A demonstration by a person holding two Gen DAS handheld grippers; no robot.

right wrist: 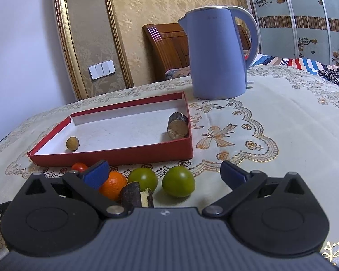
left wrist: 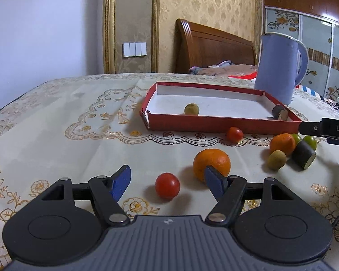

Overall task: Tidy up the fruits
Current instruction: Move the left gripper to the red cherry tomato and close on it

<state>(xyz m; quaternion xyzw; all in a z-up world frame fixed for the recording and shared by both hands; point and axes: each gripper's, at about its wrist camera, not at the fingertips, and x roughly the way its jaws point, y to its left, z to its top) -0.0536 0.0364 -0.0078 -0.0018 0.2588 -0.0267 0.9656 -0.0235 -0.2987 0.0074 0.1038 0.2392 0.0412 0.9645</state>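
Observation:
A red box lid (left wrist: 214,125) (right wrist: 115,155) holds a small brown longan (left wrist: 191,109) (right wrist: 72,143) and a dark cut cylinder (left wrist: 279,112) (right wrist: 178,125). My left gripper (left wrist: 167,181) is open, with a red tomato (left wrist: 167,185) between its fingers and an orange (left wrist: 211,164) just past the right finger. My right gripper (right wrist: 165,172) is open over two green fruits (right wrist: 178,184) (right wrist: 143,179), an orange (right wrist: 113,184) and a dark cylinder (right wrist: 133,194). Another tomato (left wrist: 234,134) (right wrist: 79,167) lies by the box. A kiwi-like fruit (left wrist: 276,160) lies near the right pile.
A blue kettle (left wrist: 280,67) (right wrist: 217,54) stands behind the box at the right. The table has a cream patterned cloth (left wrist: 67,124) (right wrist: 282,124). A wooden headboard (left wrist: 212,45) and bed lie beyond the table.

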